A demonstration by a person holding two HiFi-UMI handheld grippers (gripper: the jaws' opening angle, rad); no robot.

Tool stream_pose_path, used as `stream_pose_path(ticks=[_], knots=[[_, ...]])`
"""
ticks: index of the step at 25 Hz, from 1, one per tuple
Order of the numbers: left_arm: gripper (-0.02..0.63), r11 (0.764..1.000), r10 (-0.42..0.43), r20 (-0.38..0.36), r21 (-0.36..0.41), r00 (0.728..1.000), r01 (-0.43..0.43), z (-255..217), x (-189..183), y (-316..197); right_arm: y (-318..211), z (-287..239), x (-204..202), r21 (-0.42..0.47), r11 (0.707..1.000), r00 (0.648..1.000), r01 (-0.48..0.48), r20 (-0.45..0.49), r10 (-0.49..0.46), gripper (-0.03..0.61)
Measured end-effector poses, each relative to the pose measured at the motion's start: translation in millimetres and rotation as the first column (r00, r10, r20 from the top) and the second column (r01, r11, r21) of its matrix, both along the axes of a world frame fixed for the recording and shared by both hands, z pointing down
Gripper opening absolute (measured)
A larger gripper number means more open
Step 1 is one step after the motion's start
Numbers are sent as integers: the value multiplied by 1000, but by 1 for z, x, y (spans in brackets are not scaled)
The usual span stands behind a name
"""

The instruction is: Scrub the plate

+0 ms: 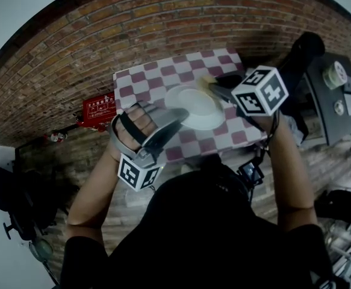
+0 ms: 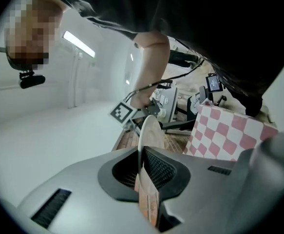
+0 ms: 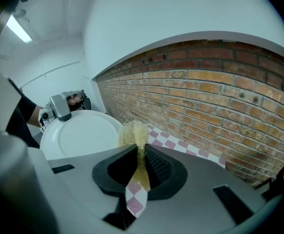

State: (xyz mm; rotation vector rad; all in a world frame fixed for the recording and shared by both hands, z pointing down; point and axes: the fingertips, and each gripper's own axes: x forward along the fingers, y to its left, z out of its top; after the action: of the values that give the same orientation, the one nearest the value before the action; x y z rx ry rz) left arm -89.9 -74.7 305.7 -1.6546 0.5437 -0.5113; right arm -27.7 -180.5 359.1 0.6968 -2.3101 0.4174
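Note:
A white plate [image 1: 199, 108] is held up over the pink-and-white checkered table [image 1: 157, 80]. My left gripper [image 1: 176, 118] is shut on the plate's near left rim. In the left gripper view the plate [image 2: 149, 130] stands edge-on between the pads of that gripper [image 2: 142, 165]. My right gripper [image 1: 216, 89] is shut on a yellowish scrub pad [image 1: 206, 79], which rests at the plate's far right rim. In the right gripper view the scrub pad [image 3: 134, 133] sticks up from my right gripper [image 3: 140, 163] next to the plate [image 3: 78, 134], whose far edge is clamped by the left gripper [image 3: 62, 107].
A red box [image 1: 99, 110] lies on the brick floor [image 1: 73, 53] left of the table. Black stands and equipment [image 1: 338, 95] crowd the right side. A dark chair [image 1: 6, 203] sits at the lower left. The person's head and shoulders fill the bottom of the head view.

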Motion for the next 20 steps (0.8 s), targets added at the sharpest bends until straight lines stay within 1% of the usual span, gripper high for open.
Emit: stream_pose_path(ticks=[2, 6, 12, 14, 16, 20], knots=[[26, 1000, 21, -7, -7, 1000, -21, 0, 7, 5, -4, -2, -11, 7, 1000, 1000, 17, -5, -17, 46], [25, 999, 37, -10, -23, 999, -38, 1, 13, 6, 0, -19, -41, 41, 995, 996, 86, -6, -86, 46], [25, 999, 0, -7, -42, 1000, 0, 6, 4, -8, 34, -53, -72, 86, 976, 979, 198, 25, -201, 46], [25, 999, -15, 0, -45, 1000, 15, 9, -2, -12, 45, -58, -73, 96, 971, 975, 220, 19, -223, 46], [25, 999, -27, 9, -42, 1000, 28, 12, -7, -15, 52, -59, -67, 97, 970, 974, 223, 19, -226, 46], [25, 998, -50, 23, -47, 998, 51, 17, -15, -21, 52, -46, -41, 59, 980, 982, 189, 4, -189, 46]])
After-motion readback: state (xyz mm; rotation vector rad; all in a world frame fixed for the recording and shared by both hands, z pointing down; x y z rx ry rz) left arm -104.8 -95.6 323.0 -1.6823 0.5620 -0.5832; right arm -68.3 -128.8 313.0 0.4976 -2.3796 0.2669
